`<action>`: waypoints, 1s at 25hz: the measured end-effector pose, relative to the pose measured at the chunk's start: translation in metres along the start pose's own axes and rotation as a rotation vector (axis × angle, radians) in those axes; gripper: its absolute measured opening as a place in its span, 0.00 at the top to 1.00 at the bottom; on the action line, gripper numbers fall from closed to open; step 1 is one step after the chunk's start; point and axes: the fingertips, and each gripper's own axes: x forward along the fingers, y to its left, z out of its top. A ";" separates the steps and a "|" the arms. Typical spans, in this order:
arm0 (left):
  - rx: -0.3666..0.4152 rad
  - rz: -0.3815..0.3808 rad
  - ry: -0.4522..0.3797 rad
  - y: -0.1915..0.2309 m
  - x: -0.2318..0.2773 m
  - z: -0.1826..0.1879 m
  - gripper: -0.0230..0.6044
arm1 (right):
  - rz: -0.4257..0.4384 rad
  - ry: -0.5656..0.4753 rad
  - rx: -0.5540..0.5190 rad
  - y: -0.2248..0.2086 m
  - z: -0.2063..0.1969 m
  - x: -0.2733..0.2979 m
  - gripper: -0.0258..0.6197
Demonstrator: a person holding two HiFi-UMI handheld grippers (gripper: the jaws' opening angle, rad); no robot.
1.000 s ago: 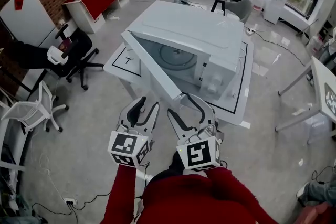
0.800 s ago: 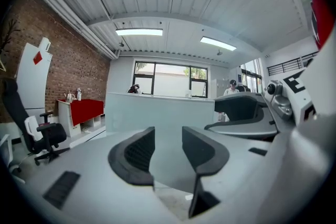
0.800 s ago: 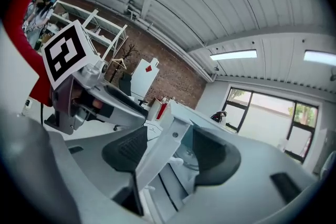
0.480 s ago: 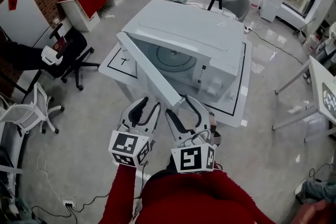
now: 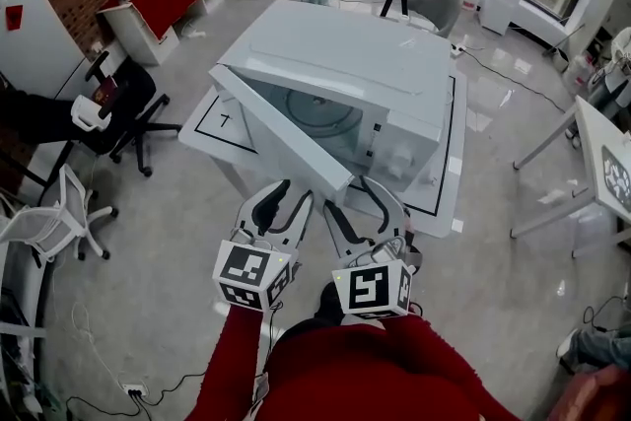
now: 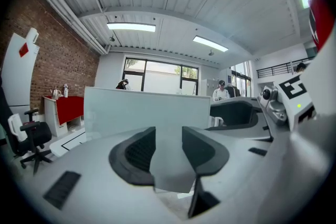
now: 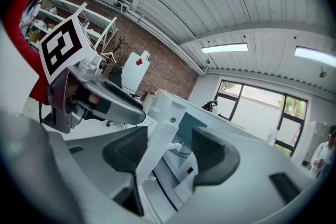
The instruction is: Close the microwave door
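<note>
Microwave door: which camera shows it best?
The head view: the whole door shows, standing open from the microwave. The left gripper view shows only its flat face, and the right gripper view shows only its thin edge.

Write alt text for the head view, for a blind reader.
A white microwave sits on a white table with its door swung open toward the camera. Below, a person in red holds the left claw and right claw, both open, by the door's free end.
</note>
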 end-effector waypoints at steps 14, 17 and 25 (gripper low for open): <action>0.012 -0.069 -0.012 -0.010 0.036 0.009 0.70 | -0.049 0.039 0.039 -0.025 -0.013 0.012 0.55; 0.016 -0.074 -0.013 -0.012 0.042 0.012 0.70 | -0.057 0.048 0.044 -0.032 -0.016 0.014 0.55; 0.018 -0.091 -0.018 -0.015 0.057 0.015 0.70 | -0.098 0.063 0.031 -0.048 -0.019 0.020 0.55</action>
